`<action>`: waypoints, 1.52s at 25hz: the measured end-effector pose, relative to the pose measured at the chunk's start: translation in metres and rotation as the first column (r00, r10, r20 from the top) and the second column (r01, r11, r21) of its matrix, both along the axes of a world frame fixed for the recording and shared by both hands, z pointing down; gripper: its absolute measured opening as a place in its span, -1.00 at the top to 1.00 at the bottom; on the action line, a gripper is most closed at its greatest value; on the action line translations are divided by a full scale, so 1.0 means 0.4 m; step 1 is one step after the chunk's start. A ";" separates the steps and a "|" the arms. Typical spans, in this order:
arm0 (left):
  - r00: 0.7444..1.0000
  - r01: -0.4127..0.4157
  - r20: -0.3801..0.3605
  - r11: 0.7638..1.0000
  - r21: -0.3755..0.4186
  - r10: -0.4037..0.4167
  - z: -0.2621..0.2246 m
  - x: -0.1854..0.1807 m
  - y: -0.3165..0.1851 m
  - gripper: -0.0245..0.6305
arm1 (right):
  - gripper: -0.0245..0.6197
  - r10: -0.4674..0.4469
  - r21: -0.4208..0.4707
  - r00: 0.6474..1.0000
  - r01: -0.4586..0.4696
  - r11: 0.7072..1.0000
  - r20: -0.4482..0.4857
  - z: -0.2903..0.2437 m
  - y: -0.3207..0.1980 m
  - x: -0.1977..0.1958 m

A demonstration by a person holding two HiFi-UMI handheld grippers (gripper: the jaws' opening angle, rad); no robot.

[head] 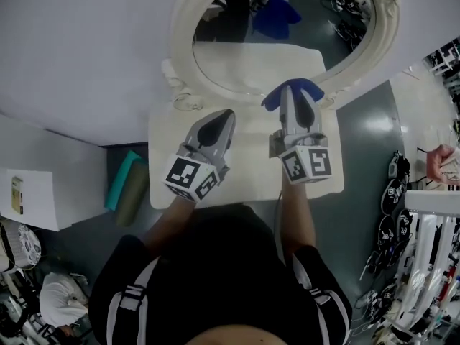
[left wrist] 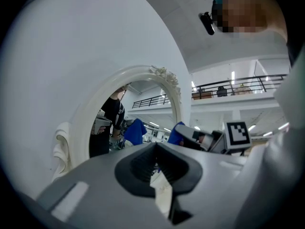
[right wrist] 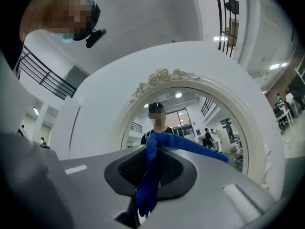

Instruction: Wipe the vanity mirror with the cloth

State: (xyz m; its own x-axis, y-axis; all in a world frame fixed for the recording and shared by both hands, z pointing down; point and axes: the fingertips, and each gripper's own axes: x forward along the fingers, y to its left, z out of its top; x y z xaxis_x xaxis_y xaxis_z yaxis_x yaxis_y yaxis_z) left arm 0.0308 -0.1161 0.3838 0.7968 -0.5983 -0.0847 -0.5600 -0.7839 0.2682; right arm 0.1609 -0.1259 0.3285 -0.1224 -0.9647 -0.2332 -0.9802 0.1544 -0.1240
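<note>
Right gripper [head: 298, 100] is clamped on the blue cloth [head: 273, 99], upper center, at the vanity mirror [head: 244, 63]'s lower rim. Looks soft and floppy, so I'd grab a bunched fold. Left gripper [head: 221, 121] is closed on nothing.

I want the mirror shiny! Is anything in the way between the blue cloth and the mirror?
Nothing visible is. The right tongs grip the blue cloth right by the vanity mirror's bottom rim, and the glass beyond is bare. The left tongs sit off to the side, not between them.
</note>
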 end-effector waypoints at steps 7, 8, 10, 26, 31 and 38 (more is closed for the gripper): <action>1.000 -0.002 0.009 1.000 -0.025 0.003 0.040 0.040 0.002 0.91 | 0.81 0.075 -0.115 0.997 -0.077 0.990 -0.014 0.121 0.084 0.058; 1.000 0.001 0.016 1.000 -0.024 0.000 0.047 0.043 0.005 0.91 | 0.81 0.082 -0.138 0.996 -0.085 0.987 -0.025 0.150 0.098 0.056; 1.000 0.003 0.026 1.000 -0.025 -0.002 0.057 0.050 0.010 0.91 | 0.81 0.083 -0.187 0.996 -0.085 0.979 -0.019 0.204 0.121 0.050; 0.999 -0.022 0.042 0.999 -0.029 0.023 0.068 0.077 0.032 0.91 | 0.81 0.080 -0.252 0.996 -0.066 0.965 0.045 0.269 0.169 0.036; 0.999 -0.024 0.046 0.999 -0.034 0.026 0.074 0.078 0.031 0.91 | 0.81 0.081 -0.250 0.995 -0.066 0.966 0.050 0.272 0.169 0.036; 0.998 -0.036 0.047 0.999 -0.041 0.038 0.079 0.084 0.035 0.91 | 0.81 0.086 -0.251 0.995 -0.071 0.965 0.052 0.276 0.175 0.036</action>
